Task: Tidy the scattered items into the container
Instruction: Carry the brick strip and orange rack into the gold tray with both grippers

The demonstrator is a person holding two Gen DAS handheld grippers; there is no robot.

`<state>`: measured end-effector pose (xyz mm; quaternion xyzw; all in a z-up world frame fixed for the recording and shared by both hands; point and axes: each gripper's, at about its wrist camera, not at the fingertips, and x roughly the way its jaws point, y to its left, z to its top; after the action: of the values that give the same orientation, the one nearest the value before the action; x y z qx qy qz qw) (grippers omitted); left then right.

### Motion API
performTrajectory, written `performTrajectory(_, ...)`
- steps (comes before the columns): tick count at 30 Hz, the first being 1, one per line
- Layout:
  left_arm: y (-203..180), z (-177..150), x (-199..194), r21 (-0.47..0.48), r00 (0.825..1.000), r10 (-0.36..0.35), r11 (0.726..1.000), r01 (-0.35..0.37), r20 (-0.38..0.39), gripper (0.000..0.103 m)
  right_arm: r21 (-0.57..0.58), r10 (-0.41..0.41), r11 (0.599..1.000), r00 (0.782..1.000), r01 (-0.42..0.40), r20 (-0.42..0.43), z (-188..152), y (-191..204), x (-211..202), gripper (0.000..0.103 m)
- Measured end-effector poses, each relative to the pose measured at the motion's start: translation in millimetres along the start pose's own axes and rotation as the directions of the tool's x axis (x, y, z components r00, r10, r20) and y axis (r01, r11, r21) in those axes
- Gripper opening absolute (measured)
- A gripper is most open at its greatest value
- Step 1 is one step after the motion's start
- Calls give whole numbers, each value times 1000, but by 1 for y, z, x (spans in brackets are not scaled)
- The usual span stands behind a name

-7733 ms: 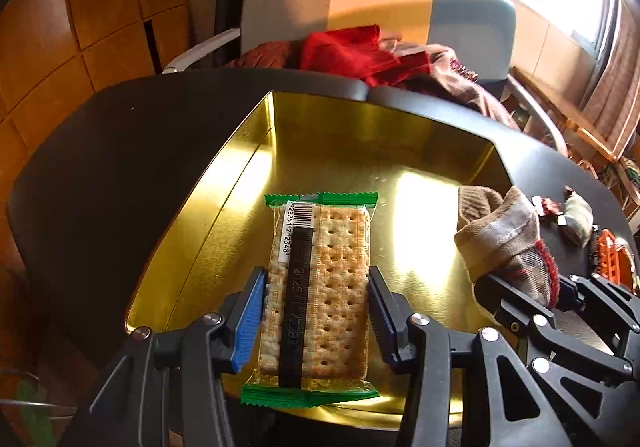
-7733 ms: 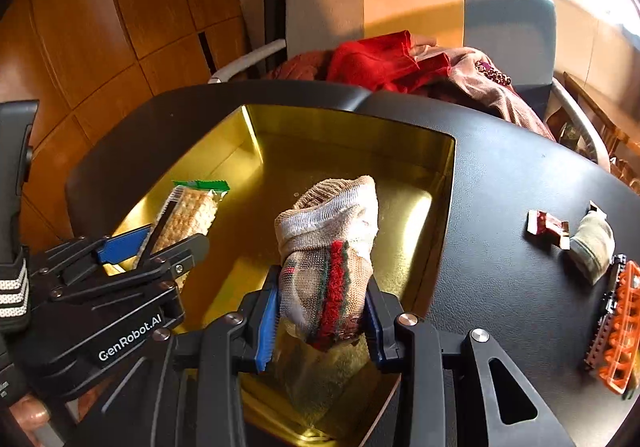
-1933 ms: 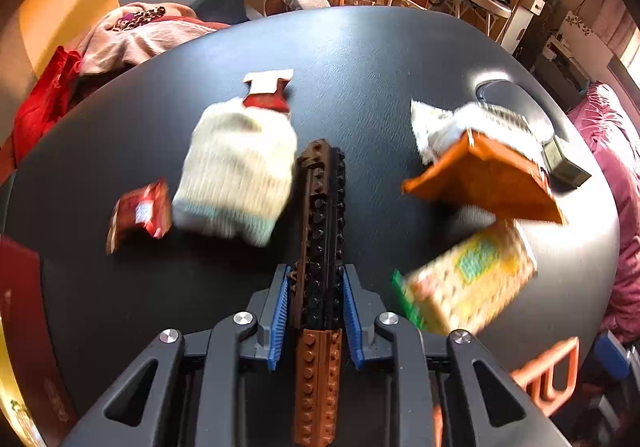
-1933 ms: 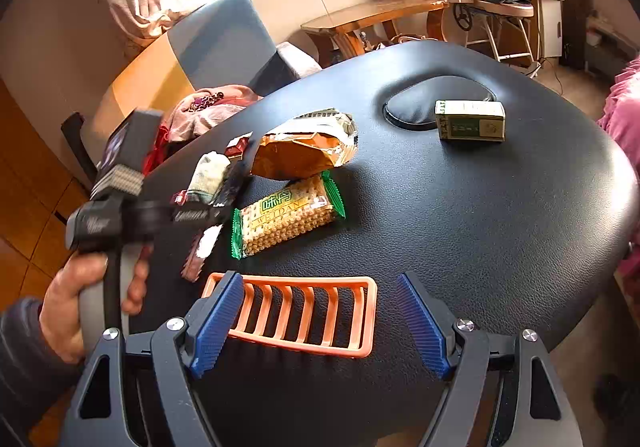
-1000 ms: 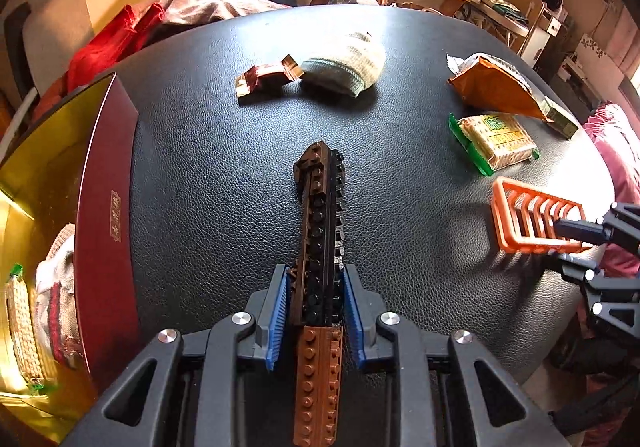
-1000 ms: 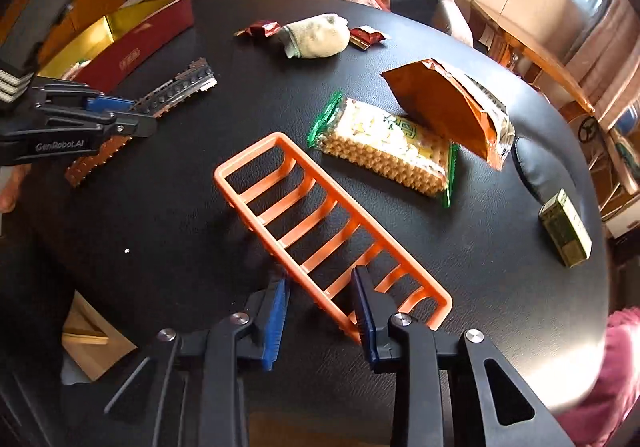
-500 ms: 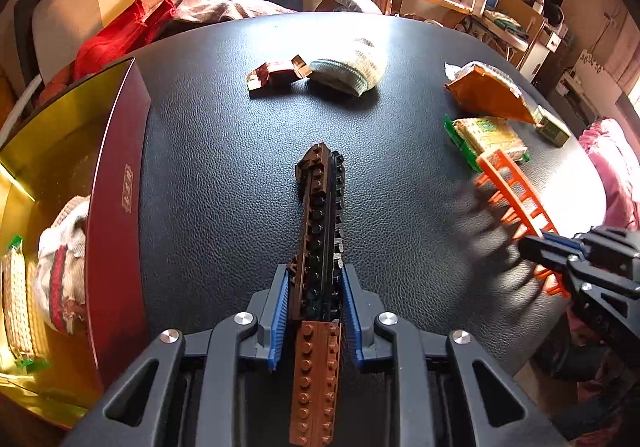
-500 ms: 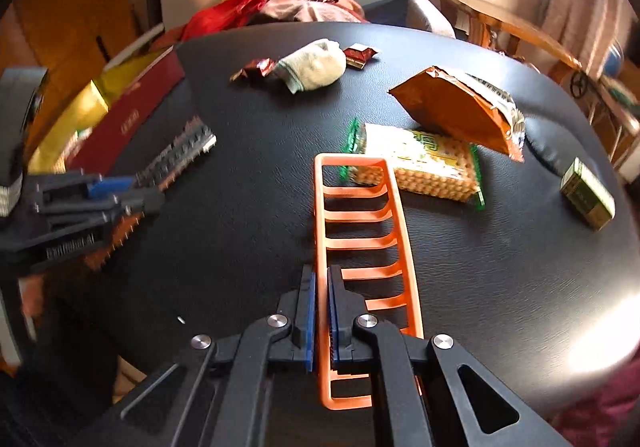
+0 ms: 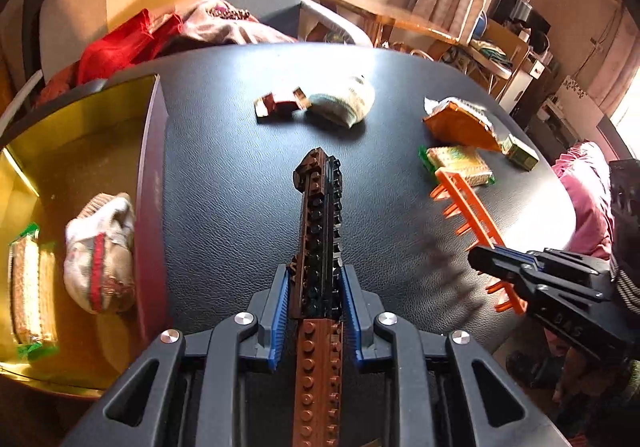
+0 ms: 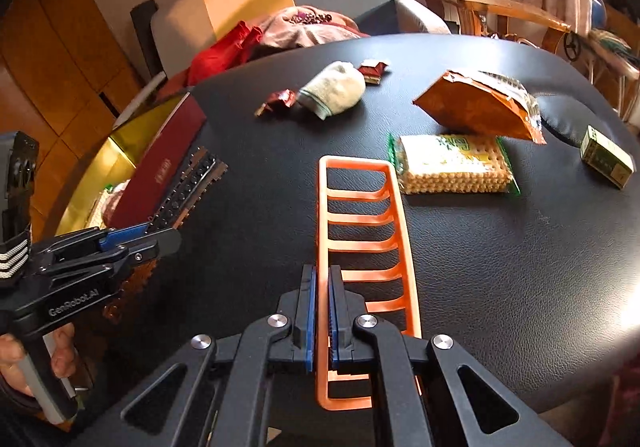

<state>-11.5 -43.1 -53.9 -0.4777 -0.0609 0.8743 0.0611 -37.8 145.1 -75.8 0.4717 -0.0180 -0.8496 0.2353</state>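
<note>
While clamped, brick strip [image 9: 320, 231] juts beyond left tongs [image 9: 316, 311], seemingly airborne.

1. The gold tin [image 9: 80, 119] is cut off by the left wrist view's left edge; in the right wrist view the left gripper [image 10: 160, 239] hides its near corner.
2. Inside the tin, the cracker packet [image 9: 28, 287] is blurred and its print unreadable.
3. Right of the tin, the orange rack [image 9: 468, 207] is motion-blurred, its near end hidden behind the right gripper [image 9: 480, 261].
4. The brick bar's [image 9: 320, 231] near end runs off the bottom edge.
</note>
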Motion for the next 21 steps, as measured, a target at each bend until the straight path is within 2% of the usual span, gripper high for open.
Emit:
performTrajectory(6,13,0,-29,-22,998,9,1000,-8,56,24,-32,40,999,998,-39,41,10,22,-12,5)
performTrajectory(12,51,-3,-60,-110,989,95,990,-83,110,24,-127,140,983,988,-131,66,36,77,-13,5)
performTrajectory(16,89,-6,-79,-194,977,171,970,-144,128,24,-201,219,958,974,-204,54,54,123,-6,5)
performTrajectory(21,149,-10,-90,-311,961,256,927,-212,107,24,-257,305,921,952,-292,13,76,179,13,5)
